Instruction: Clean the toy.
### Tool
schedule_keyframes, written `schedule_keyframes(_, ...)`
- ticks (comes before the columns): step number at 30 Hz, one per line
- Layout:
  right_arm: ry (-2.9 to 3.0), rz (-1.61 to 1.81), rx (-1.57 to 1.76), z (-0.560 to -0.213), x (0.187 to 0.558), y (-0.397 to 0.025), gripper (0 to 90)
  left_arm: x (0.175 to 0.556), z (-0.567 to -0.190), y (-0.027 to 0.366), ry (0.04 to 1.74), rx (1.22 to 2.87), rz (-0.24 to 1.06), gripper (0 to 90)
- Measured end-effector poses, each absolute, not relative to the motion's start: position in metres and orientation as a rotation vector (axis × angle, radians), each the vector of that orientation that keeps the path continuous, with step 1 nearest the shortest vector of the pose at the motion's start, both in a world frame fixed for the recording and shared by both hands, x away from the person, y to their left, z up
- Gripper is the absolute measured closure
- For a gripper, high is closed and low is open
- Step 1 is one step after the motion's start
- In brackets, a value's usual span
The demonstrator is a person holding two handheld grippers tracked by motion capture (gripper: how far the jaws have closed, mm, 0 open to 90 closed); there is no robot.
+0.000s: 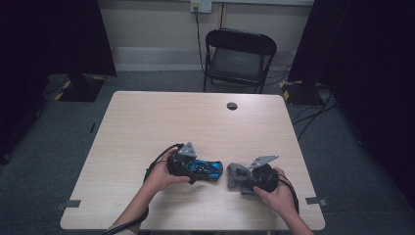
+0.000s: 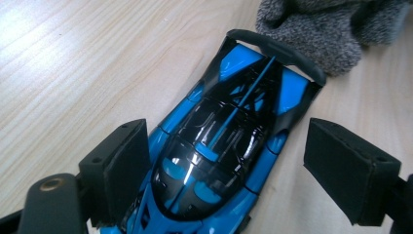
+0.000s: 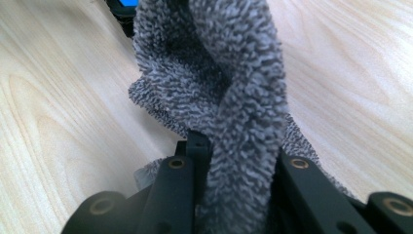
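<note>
A blue and black toy car (image 2: pixel 221 141) lies on the wooden table (image 1: pixel 161 122), its rear wing towards a grey fluffy cloth (image 2: pixel 316 29). My left gripper (image 2: pixel 229 161) is open with the car between its jaws; the left pad (image 2: pixel 124 165) sits against the car's side and the right pad (image 2: pixel 346 170) stands apart from it. In the high view the left gripper (image 1: pixel 197 169) and car (image 1: pixel 210 170) are near the table's front middle. Just to their right, my right gripper (image 1: pixel 246 179) is shut on the grey cloth (image 1: pixel 235 175). The cloth (image 3: pixel 229 73) rises bunched from between the right gripper (image 3: pixel 238 158) jaws.
A black folding chair (image 1: pixel 240 54) stands beyond the table's far edge. A round cable hole (image 1: pixel 232 105) sits near the far edge. Dark curtains hang at both sides. The table's front edge runs just behind both hands.
</note>
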State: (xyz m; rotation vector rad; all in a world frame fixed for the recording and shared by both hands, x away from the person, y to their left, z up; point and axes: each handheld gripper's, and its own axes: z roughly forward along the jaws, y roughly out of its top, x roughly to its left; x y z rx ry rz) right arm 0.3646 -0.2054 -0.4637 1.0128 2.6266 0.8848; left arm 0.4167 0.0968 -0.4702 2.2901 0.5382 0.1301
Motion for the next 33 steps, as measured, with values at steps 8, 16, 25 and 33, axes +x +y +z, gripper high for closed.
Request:
schedule_keyframes(8,2.627,0.882,1.021,-0.463,0.364,-0.204,75.3,0.421,-0.47,0.093,0.483,2.297,0.174,16.2)
schedule_keyframes(16,2.624,0.894,1.023,-0.464,0.364,-0.205,75.3,0.426,-0.482,0.088,0.405,2.379,0.192,6.9)
schedule_keyframes(25,2.625,0.908,1.028,-0.466,0.364,-0.206,75.2,0.43,-0.492,0.083,0.415,2.412,0.175,0.8)
schedule_keyframes(33,2.619,0.92,1.042,-0.467,0.364,-0.206,75.2,0.423,-0.489,0.083,0.491,2.43,0.205,3.2)
